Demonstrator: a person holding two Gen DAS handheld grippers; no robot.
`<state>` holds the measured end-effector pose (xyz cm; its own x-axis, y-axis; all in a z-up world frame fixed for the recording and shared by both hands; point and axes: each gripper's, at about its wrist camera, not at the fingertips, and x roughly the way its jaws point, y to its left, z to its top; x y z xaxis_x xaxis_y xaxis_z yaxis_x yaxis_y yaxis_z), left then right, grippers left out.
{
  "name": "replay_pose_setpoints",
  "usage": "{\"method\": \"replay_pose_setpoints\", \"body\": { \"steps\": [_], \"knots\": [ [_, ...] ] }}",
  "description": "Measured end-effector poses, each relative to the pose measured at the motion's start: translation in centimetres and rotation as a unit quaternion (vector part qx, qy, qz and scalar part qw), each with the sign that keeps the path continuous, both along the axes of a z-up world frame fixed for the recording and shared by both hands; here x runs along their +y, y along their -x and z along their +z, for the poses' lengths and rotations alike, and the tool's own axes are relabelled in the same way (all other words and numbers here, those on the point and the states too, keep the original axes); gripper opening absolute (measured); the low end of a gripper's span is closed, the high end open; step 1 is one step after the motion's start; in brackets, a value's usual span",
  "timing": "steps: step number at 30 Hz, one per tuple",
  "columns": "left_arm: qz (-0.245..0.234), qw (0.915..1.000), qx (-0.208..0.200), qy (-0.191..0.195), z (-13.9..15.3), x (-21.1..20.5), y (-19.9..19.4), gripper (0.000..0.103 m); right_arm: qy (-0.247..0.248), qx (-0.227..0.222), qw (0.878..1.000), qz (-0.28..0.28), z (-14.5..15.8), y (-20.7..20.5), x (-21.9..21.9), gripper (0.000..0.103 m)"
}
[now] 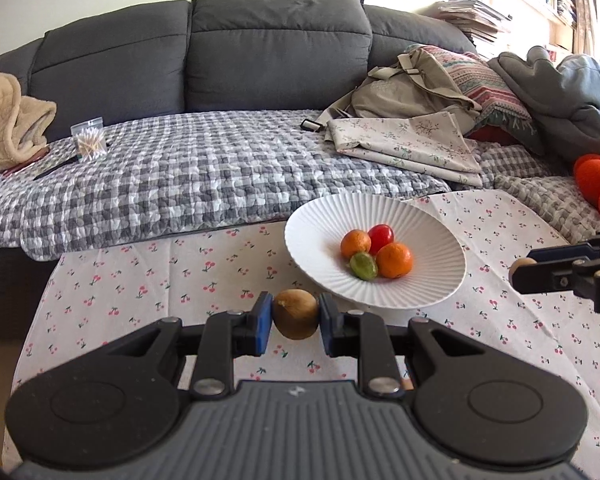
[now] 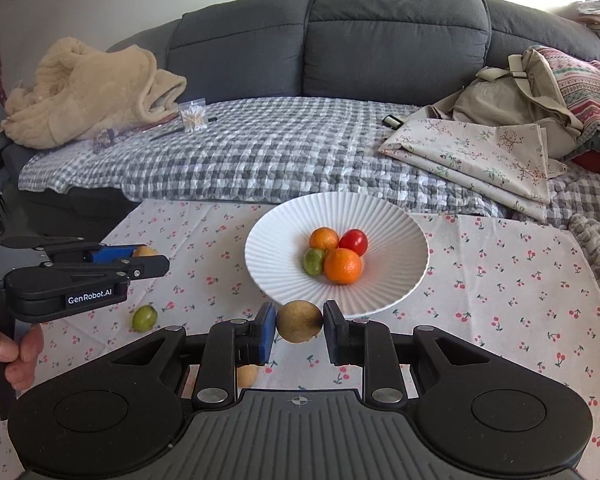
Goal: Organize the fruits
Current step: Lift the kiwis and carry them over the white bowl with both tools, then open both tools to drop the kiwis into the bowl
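A low surface [image 2: 500,280] draped in a white cloth printed with small red cherries stands against a dark grey sofa [image 2: 380,40]. A grey-and-white checked quilt [image 2: 260,160] covers the sofa seat, with a fluffy beige blanket [image 2: 88,92], a folded floral cloth [image 2: 480,156] and a canvas bag [image 2: 508,96] on it.

A white ribbed plate [image 2: 380,216] sits on the surface, holding two oranges, a red tomato and a green grape clustered together.

The left gripper [image 1: 295,320] has its jaws closed on a round, matt brown fruit [image 1: 296,314], held above the cloth just before the plate. The right gripper [image 2: 299,322] likewise clamps a second brown fruit [image 2: 299,320] near the plate's front rim.

A loose green grape [image 2: 144,318] and a yellowish fruit [image 2: 247,376] lie on the cloth.
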<state>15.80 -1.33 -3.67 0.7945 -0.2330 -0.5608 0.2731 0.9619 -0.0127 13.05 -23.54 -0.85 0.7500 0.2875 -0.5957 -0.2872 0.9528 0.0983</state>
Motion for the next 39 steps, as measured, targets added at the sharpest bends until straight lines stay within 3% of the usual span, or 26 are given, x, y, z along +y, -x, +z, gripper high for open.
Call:
{"method": "replay_pose_setpoints", "body": {
  "steps": [9, 15, 23, 39],
  "knots": [
    [-0.039, 0.9991, 0.001, -0.015, -0.6, -4.8, -2.8, 0.023, -0.039, 0.007, 0.998, -0.055, -0.2, -4.2, -2.8, 0.024],
    [-0.049, 0.9986, 0.013, -0.016, -1.8, -7.2, -5.8, 0.023, -0.052, 0.029, 0.994, -0.087, -2.0, -7.6, -3.8, 0.024],
    [-0.059, 0.9972, 0.033, -0.031, -3.9, -9.1, -8.1, 0.023, -0.026, 0.050, 0.993, -0.105, -5.1, -11.2, -4.1, 0.024],
    [-0.059, 0.9960, 0.051, -0.044, -5.9, -9.8, -9.0, 0.027, -0.028, 0.062, 0.992, -0.102, -6.3, -12.2, -4.2, 0.028]
  ]
}}
